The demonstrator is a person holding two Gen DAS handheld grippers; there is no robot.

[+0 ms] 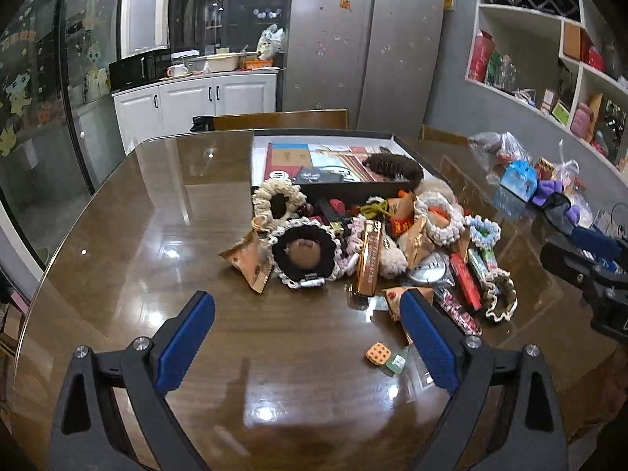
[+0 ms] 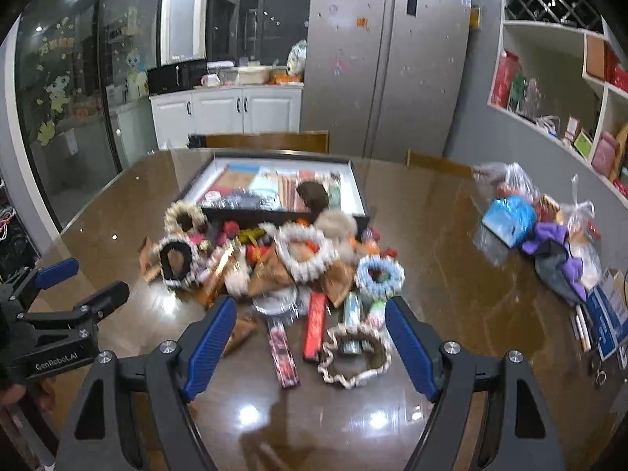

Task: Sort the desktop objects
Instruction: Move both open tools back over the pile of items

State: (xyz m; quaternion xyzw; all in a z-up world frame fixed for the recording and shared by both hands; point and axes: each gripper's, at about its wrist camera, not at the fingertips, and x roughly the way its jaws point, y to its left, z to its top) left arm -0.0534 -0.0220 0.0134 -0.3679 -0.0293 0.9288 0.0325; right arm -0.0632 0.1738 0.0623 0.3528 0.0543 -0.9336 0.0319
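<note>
Left wrist view showed your left gripper point(image 1: 308, 337) spread wide over bare table point(image 1: 137, 216), grasping nothing, short of the heap of scrunchies and snack packets point(image 1: 365, 243) beside the black tray point(image 1: 396, 145). Your right gripper point(image 2: 310, 343) was likewise released, framing the cream scrunchie point(image 2: 355, 357). Motion blur smeared the tray's contents.

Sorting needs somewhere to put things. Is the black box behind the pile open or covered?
Open. The black box has no lid on it; its white inner walls and the cards and dark scrunchie inside show from above.
</note>
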